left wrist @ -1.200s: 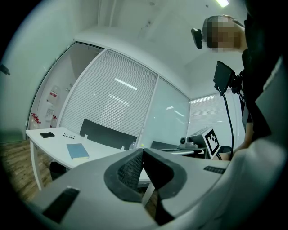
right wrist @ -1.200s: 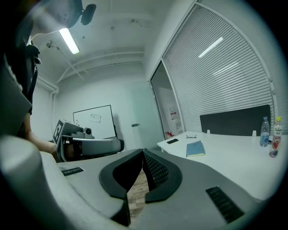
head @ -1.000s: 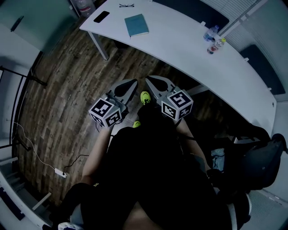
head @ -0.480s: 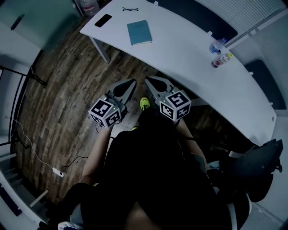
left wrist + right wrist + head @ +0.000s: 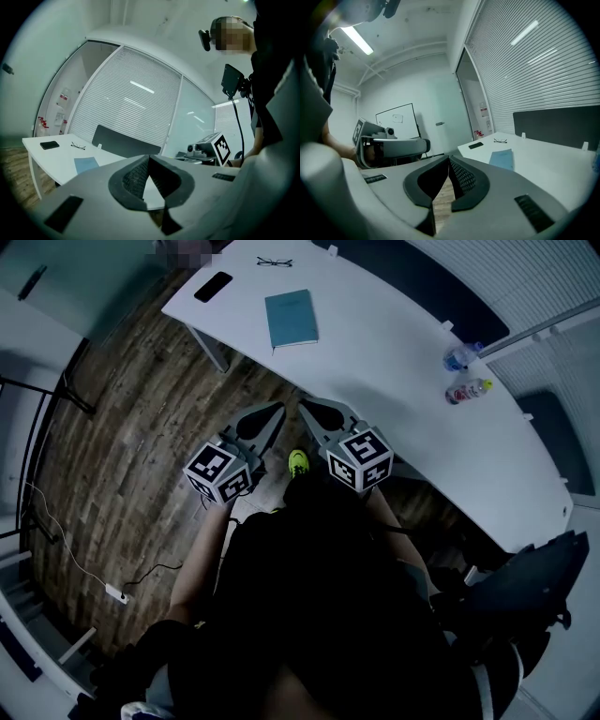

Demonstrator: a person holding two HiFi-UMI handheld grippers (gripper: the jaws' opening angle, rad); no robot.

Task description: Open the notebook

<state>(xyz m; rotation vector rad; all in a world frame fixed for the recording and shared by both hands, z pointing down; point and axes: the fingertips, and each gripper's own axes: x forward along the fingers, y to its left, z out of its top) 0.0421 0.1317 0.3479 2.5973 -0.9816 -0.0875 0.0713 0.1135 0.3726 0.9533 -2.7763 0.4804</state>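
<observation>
Left gripper (image 5: 277, 410) and right gripper (image 5: 303, 405) hang clenched, empty (square markers (image 5: 217, 468) up), well apart from closed notebook (image 5: 291, 319).

Bare white curved tabletop (image 5: 375, 348) rings the teal notebook (image 5: 291, 319); a black phone (image 5: 214, 286) and seemingly thin-framed spectacles (image 5: 274, 261) lie beyond, plastic bottles (image 5: 466, 390) well apart.

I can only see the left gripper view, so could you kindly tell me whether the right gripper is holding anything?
Observer: No. The right gripper is shut and empty, its jaws meeting with nothing between them.
Operator: Thank you. Is there anything on the table besides the notebook, phone and glasses?
Observer: Yes. In the head view, two bottles sit near the table's right end, well away from the notebook.
</observation>
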